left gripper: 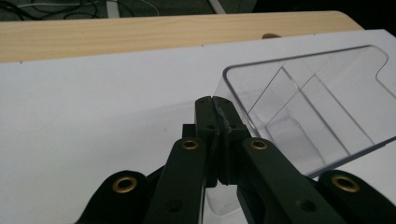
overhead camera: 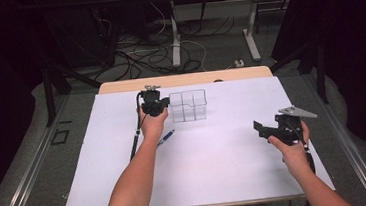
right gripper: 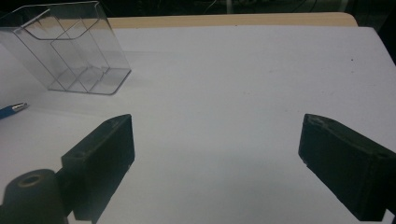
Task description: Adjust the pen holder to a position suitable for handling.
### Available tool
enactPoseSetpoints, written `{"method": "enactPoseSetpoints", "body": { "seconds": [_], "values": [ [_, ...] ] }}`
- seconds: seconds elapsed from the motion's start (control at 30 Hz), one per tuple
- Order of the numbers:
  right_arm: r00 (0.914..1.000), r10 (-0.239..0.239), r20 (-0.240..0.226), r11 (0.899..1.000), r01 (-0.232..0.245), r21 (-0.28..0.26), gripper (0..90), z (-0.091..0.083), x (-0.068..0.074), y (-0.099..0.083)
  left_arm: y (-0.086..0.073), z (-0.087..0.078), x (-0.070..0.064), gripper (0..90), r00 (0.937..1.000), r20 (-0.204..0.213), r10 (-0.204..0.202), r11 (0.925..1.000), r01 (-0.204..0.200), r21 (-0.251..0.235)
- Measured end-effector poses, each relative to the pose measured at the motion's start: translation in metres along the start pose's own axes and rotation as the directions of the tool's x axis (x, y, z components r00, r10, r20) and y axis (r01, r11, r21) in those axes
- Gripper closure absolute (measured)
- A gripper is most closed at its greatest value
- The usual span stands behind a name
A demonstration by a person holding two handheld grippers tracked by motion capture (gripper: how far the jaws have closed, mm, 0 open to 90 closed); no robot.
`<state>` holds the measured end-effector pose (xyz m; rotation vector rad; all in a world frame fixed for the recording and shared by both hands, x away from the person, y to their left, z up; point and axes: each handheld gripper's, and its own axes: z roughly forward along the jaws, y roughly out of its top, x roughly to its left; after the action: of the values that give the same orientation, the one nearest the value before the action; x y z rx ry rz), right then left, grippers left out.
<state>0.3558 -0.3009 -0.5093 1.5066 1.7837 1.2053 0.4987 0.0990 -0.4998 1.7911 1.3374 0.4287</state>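
On white table, left hand-held gripper (left gripper: pixel 215 100) clamped on clear organizer (left gripper: pixel 299 112) wall, right hand-held gripper (right gripper: pixel 215 154) wide apart

The left gripper (overhead camera: pixel 155 105) sat against the clear divided box (overhead camera: pixel 188 105), a blue pen (overhead camera: pixel 166 137) behind its jaws.

High view above the near edge, facing forward and down, left gripper view tight on the clear divided organizer (left gripper: pixel 308 112), right gripper view low across white surface (right gripper: pixel 243 84), organizer shared by all
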Motion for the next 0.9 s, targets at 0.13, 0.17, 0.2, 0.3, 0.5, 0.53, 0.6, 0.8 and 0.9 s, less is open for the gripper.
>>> {"method": "enactPoseSetpoints", "body": {
  "seconds": [0.13,0.17,0.2,0.3,0.5,0.53,0.6,0.8,0.9],
  "values": [
    [0.9998,-0.017,0.002,1.0,0.017,-0.001,10.1,0.001,0.001,0.0,-0.002,-0.001,-0.002,90.0,0.9996,-0.014,0.026,0.9996,-0.026,0.007],
    [0.9998,-0.017,0.002,1.0,0.017,-0.001,10.1,0.001,0.001,0.0,-0.002,-0.002,-0.002,90.0,0.9993,-0.016,0.035,0.9994,-0.035,0.0],
    [0.9998,-0.021,0.0,1.0,0.021,0.0,10.1,0.001,0.002,0.0,-0.002,-0.003,-0.003,90.0,0.999,-0.015,0.042,0.9991,-0.042,-0.001],
    [0.9996,-0.027,0.0,1.0,0.027,0.003,10.2,0.001,0.002,0.0,0.001,-0.009,-0.004,88.7,0.9989,-0.011,0.045,0.9989,-0.045,-0.011],
    [0.9998,-0.014,-0.011,1.0,0.014,-0.001,10.2,0.002,0.004,0.001,0.005,-0.021,-0.005,85.4,0.999,-0.013,0.042,0.998,-0.043,-0.046],
    [0.9995,-0.025,-0.017,1.0,0.025,-0.002,10.2,0.002,0.004,0.002,0.006,-0.023,-0.004,84.1,0.999,-0.011,0.043,0.9978,-0.043,-0.05],
    [0.9995,-0.027,-0.014,1.0,0.027,-0.003,10.2,0.003,0.005,0.002,0.006,-0.027,-0.003,82.4,0.9988,-0.008,0.049,0.9971,-0.049,-0.059],
    [0.9997,-0.022,-0.01,1.0,0.021,-0.013,10.2,0.006,0.005,0.003,0.01,-0.041,0.0,77.4,0.9995,0.006,0.032,0.9963,-0.032,-0.08],
    [0.9998,-0.013,-0.016,1.0,0.013,-0.003,10.2,0.006,0.003,0.003,0.01,-0.047,0.0,74.4,0.9996,0.017,0.024,0.9953,-0.022,-0.095]
  ]
}}
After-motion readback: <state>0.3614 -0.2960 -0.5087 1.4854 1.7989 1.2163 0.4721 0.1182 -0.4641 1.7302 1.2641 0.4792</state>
